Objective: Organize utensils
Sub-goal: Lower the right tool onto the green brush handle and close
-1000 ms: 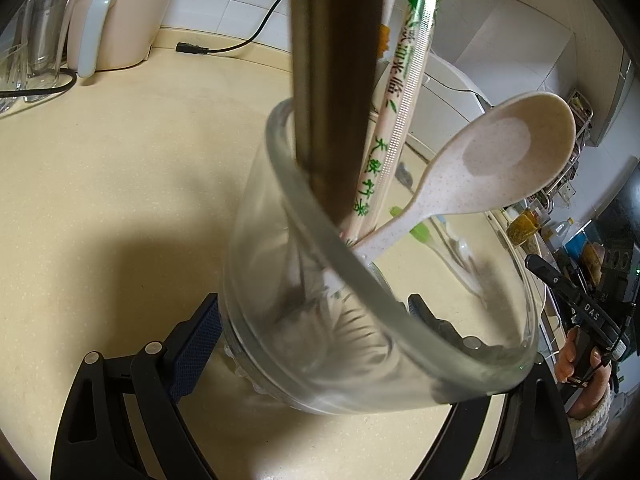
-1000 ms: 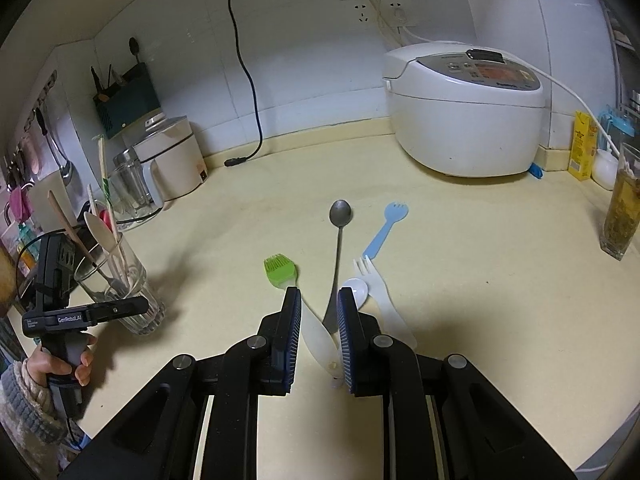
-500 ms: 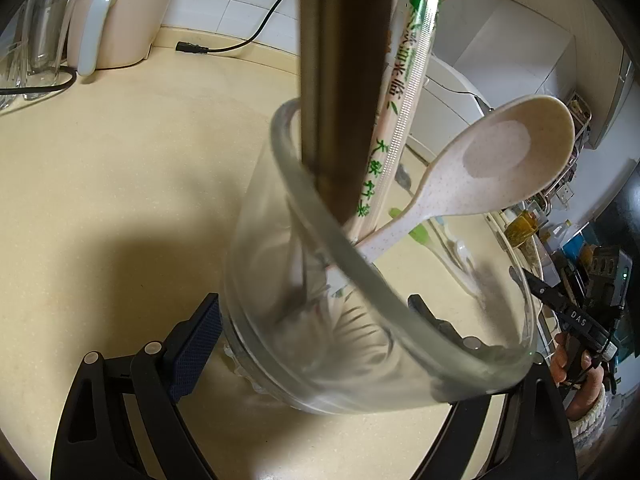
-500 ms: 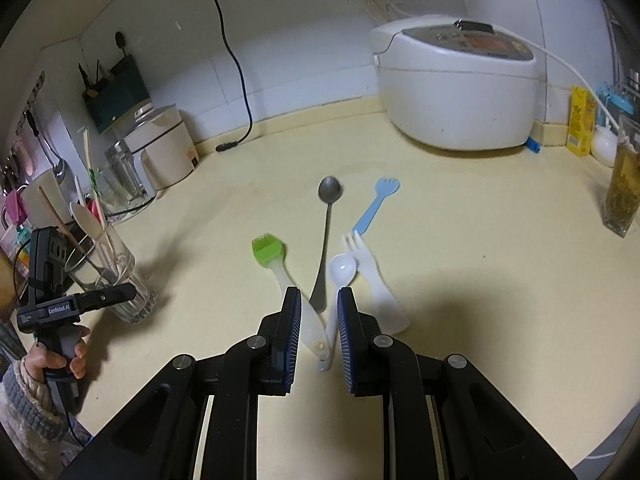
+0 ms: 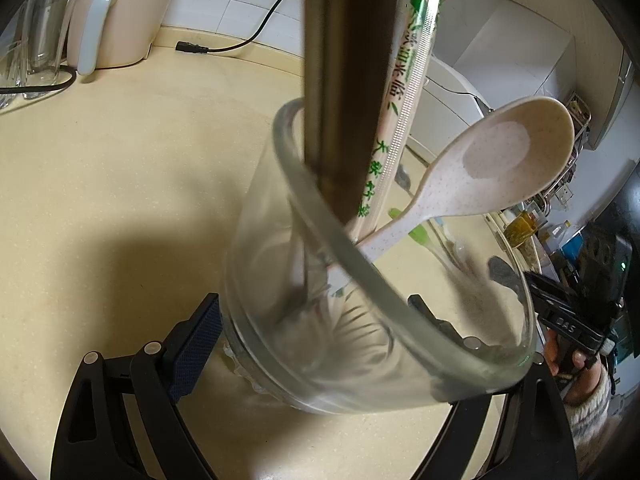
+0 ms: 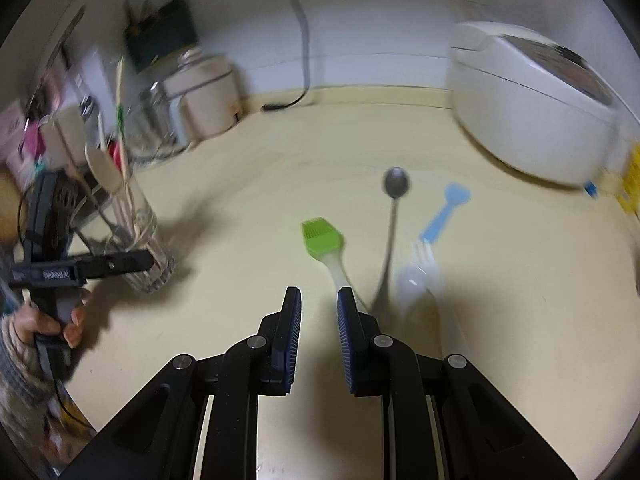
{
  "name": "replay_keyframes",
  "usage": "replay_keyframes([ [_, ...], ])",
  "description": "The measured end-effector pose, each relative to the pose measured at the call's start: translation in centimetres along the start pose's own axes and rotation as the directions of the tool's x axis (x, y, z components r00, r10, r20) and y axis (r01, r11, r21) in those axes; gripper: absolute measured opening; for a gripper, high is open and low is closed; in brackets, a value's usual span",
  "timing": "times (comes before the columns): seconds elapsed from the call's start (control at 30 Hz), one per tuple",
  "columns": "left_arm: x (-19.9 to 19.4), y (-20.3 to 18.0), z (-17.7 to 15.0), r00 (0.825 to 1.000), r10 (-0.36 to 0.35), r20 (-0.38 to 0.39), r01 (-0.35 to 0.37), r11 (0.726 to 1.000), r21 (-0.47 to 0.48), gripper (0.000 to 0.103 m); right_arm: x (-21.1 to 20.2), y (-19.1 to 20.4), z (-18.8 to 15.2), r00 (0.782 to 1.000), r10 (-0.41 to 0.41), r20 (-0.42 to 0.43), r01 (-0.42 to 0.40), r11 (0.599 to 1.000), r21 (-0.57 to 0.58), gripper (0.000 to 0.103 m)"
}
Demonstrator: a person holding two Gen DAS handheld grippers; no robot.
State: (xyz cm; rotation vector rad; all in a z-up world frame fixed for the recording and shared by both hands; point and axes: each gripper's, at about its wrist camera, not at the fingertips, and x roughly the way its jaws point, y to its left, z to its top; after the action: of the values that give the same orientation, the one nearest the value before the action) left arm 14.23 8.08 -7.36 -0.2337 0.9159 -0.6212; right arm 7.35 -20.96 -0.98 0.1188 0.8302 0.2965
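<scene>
My left gripper (image 5: pixel 316 320) is shut on a clear glass (image 5: pixel 400 320) that stands on the counter. The glass holds a speckled beige spoon (image 5: pixel 496 164), brown chopsticks (image 5: pixel 344 80) and wrapped chopsticks (image 5: pixel 404 80). The right wrist view shows the same glass (image 6: pixel 140 240) at the left. My right gripper (image 6: pixel 319 300) is open and empty, above the counter beside the handle of a green silicone brush (image 6: pixel 322 236). To the right lie a metal spoon (image 6: pixel 394 208), a blue fork (image 6: pixel 444 212), a white fork (image 6: pixel 426 256) and a small white spoon (image 6: pixel 412 280).
A white rice cooker (image 6: pixel 532 112) stands at the back right. A beige appliance (image 6: pixel 204 100) and glass jars (image 6: pixel 156 116) stand at the back left, with a black power cord (image 6: pixel 296 96) lying beside them. A yellow box (image 6: pixel 630 176) is at the far right edge.
My right gripper has opened a little wider and swung left, so the utensils now lie to its right. The view is motion-blurred. The left gripper and the glass have stayed still.
</scene>
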Motion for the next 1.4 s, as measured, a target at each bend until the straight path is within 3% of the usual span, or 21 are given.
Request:
replay_keyframes([
  [0.1,0.0,0.0,0.0,1.0,0.0,0.0,0.0,1.0,0.0,0.091,1.8,0.6,1.2,0.999,-0.016,-0.039,0.014,0.998,-0.06,0.04],
  [0.23,0.0,0.0,0.0,1.0,0.0,0.0,0.0,1.0,0.0,0.091,4.3,1.4,2.9,0.997,-0.035,-0.072,0.025,0.991,-0.13,0.045],
  [0.43,0.0,0.0,0.0,1.0,0.0,0.0,0.0,1.0,0.001,0.091,8.0,1.2,4.4,0.989,-0.087,-0.122,0.066,0.984,-0.168,0.045],
  [0.67,0.0,0.0,0.0,1.0,0.0,0.0,0.0,1.0,0.0,0.091,10.4,0.7,5.2,0.985,-0.08,-0.154,0.056,0.986,-0.155,0.045],
  [0.77,0.0,0.0,0.0,1.0,0.0,0.0,0.0,1.0,0.0,0.091,10.4,0.7,5.2,0.987,-0.065,-0.148,0.044,0.989,-0.143,0.043],
  [0.83,0.0,0.0,0.0,1.0,-0.001,0.0,0.001,1.0,0.0,0.091,10.2,1.1,4.9,0.988,-0.063,-0.138,0.042,0.987,-0.153,0.032],
  [1.17,-0.1,0.0,0.1,1.0,0.001,0.0,-0.001,1.0,0.001,0.091,7.1,1.6,2.4,0.993,0.025,-0.117,-0.033,0.997,-0.073,0.031],
  [1.4,0.0,0.0,0.0,1.0,0.001,0.0,-0.001,1.0,0.001,0.091,2.0,2.9,2.2,0.994,0.11,0.014,-0.11,0.994,0.001,0.031],
])
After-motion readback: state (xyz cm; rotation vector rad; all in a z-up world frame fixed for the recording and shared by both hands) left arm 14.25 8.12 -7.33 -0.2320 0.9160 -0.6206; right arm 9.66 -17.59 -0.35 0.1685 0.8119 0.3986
